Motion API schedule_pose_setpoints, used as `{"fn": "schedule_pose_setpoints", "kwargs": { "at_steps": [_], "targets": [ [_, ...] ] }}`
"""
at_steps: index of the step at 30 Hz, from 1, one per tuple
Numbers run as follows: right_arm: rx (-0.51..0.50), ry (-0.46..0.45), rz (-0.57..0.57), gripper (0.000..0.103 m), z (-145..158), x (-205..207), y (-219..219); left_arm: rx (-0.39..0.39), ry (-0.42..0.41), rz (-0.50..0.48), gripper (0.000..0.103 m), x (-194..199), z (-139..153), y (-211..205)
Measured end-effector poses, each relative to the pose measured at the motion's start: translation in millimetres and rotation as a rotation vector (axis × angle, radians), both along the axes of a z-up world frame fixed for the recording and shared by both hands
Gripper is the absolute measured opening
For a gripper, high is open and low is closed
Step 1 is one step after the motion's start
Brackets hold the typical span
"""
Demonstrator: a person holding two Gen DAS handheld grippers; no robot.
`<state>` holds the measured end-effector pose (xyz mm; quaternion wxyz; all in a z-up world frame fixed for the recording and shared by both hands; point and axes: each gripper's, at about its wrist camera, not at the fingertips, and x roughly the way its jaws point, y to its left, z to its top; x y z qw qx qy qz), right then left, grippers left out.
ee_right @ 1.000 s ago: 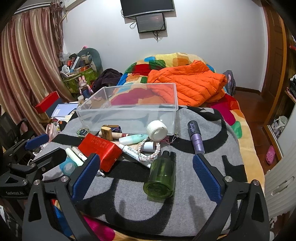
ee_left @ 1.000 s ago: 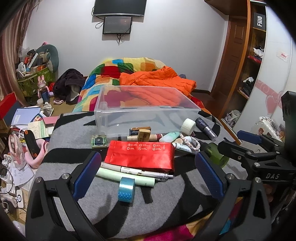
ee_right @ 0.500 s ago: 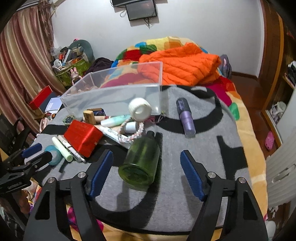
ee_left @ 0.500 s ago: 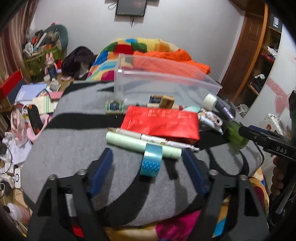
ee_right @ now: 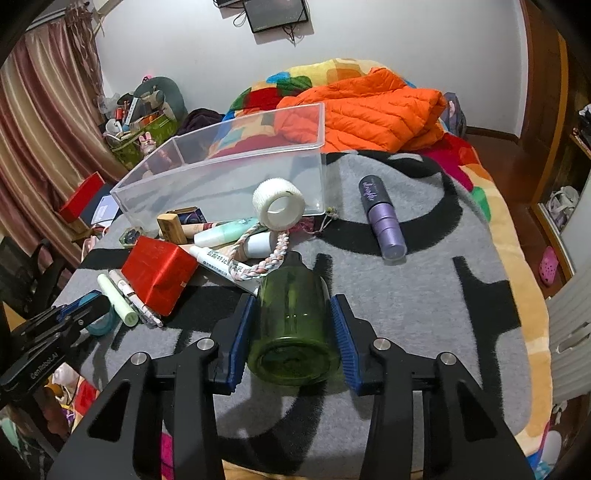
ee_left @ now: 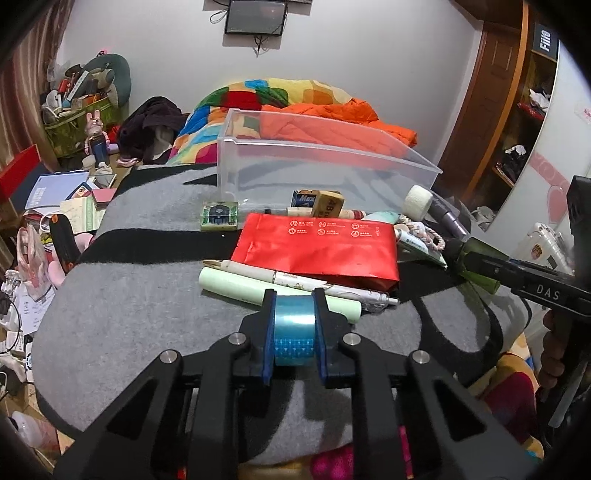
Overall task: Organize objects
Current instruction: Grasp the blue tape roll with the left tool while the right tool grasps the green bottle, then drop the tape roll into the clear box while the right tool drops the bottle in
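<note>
Left wrist view: the left hand-held gripper pinches the blue tape standing on edge on the blanket, in front of the bin with the red pouch between them.

Right wrist view: the right hand-held gripper has its pads against both sides of the green bottle, which lies on the blanket in front of the bin.

Both grasps look made, so this is the pick-up step. Next, each item probably needs lifting clear of the clutter and carrying over the bin's near wall.

A lived-in bedroom — a bed with patchwork quilt, curtains, wall-mounted screen.
</note>
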<state>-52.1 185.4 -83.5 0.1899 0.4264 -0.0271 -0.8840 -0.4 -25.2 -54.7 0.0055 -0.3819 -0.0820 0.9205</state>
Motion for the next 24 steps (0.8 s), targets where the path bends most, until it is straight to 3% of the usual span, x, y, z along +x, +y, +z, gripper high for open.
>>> {"fn": "schedule_pose_setpoints", "kwargs": {
  "at_steps": [13, 24],
  "targets": [
    [-0.036, 0.153, 0.006, 0.038, 55, -2, 6, -0.042, 0.111, 0.018, 0.017, -14, 53, -9],
    [-0.04, 0.189, 0.073, 0.038, 80, -62, -34, -0.067, 0.157, 0.008, 0.017, -74, 89, -23]
  ]
}}
